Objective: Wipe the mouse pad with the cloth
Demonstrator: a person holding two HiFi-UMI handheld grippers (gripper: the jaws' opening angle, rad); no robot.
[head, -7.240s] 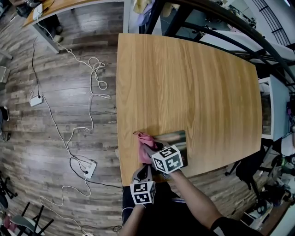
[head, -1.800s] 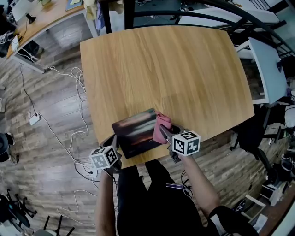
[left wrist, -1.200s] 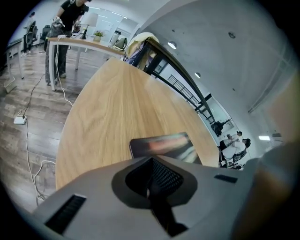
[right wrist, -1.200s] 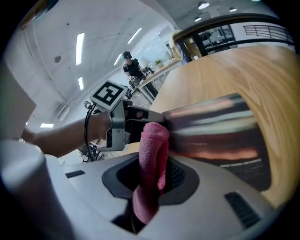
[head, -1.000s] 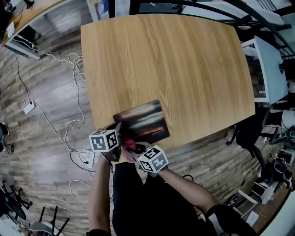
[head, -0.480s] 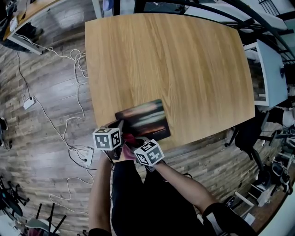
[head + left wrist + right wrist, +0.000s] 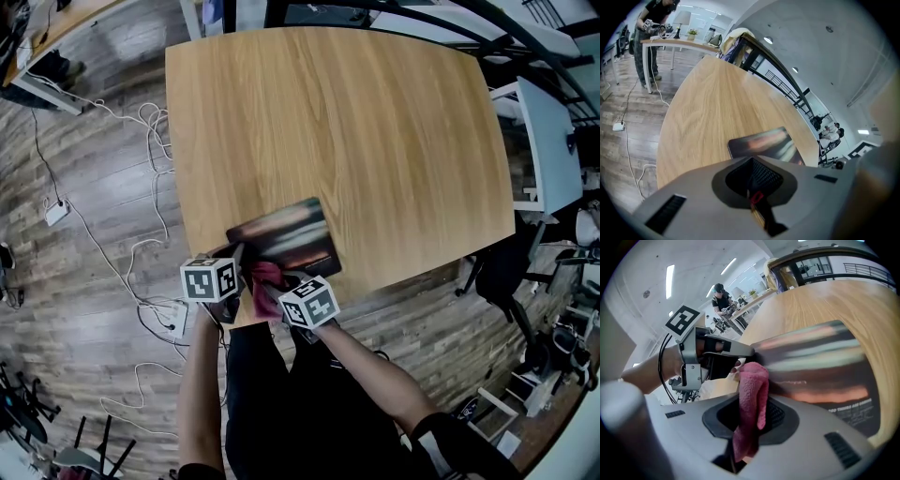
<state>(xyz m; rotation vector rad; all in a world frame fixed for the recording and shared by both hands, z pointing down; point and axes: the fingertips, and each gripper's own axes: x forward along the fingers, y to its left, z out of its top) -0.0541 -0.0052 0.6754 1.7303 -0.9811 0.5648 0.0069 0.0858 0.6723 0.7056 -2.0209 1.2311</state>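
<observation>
The dark mouse pad (image 7: 284,236) with reddish streaks lies near the front left corner of the wooden table (image 7: 356,131). My right gripper (image 7: 282,284) is shut on the pink cloth (image 7: 265,277), which hangs from its jaws against the pad's near left edge. In the right gripper view the cloth (image 7: 751,397) droops in front of the pad (image 7: 820,366). My left gripper (image 7: 236,261) is shut on the pad's near left corner, close beside the cloth. It shows in the right gripper view too, as the left gripper (image 7: 740,350). In the left gripper view, the pad (image 7: 765,143) lies just ahead.
The table's front edge (image 7: 394,281) runs right behind the pad. White cables and a power strip (image 7: 176,321) lie on the wood floor to the left. A pale desk (image 7: 544,141) stands at the right, and a person (image 7: 652,28) stands by a far desk.
Over the last two seconds the right gripper carried the cloth from the pad's right side to its near left corner, beside the left gripper. Since half a second ago, little has moved.
</observation>
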